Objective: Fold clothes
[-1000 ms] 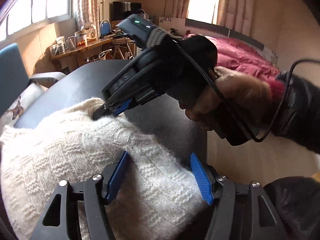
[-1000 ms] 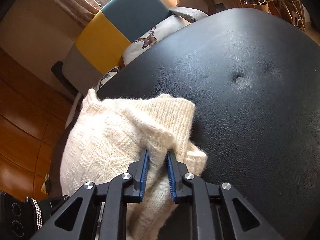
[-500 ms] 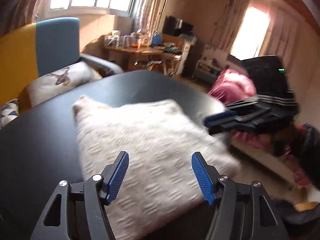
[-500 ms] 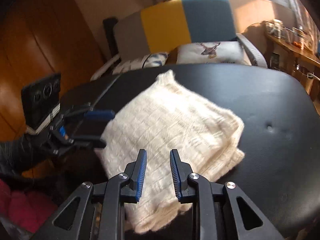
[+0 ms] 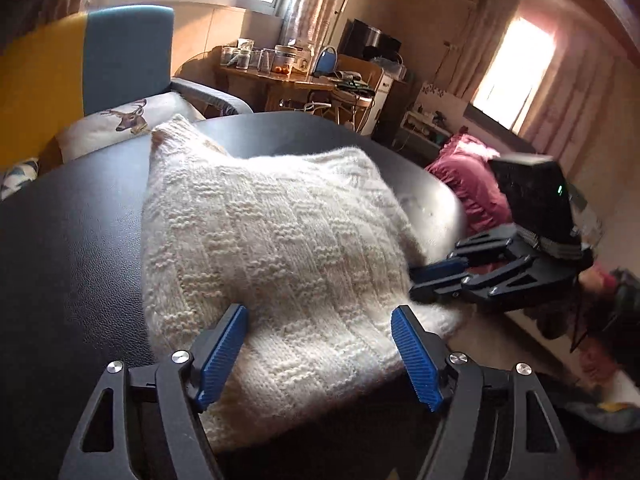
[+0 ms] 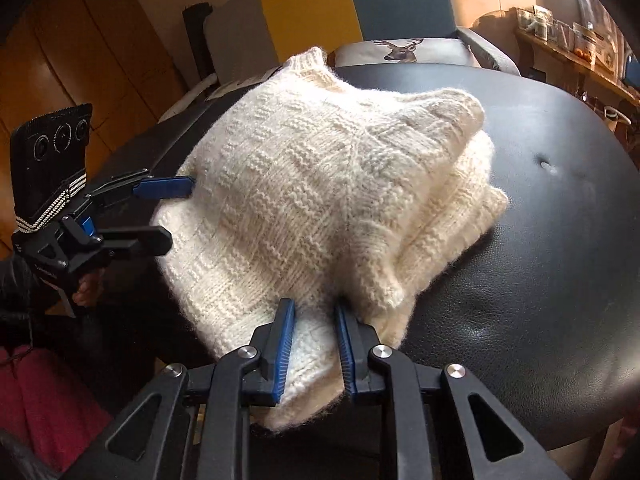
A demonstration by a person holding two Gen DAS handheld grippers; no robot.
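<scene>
We see the cream knitted sweater (image 6: 320, 200) already folded into a thick, roughly square bundle on the black padded surface (image 6: 540, 280) — most of the folding looks done. Our left tongs (image 5: 320, 352) stand wide over its near edge, gripping nothing. Our right tongs (image 6: 314, 344) are narrow, with a corner of the knit between them — pinched or merely loose, we cannot tell. What remains, we judge, is squaring the uneven layers at the right edge.
</scene>
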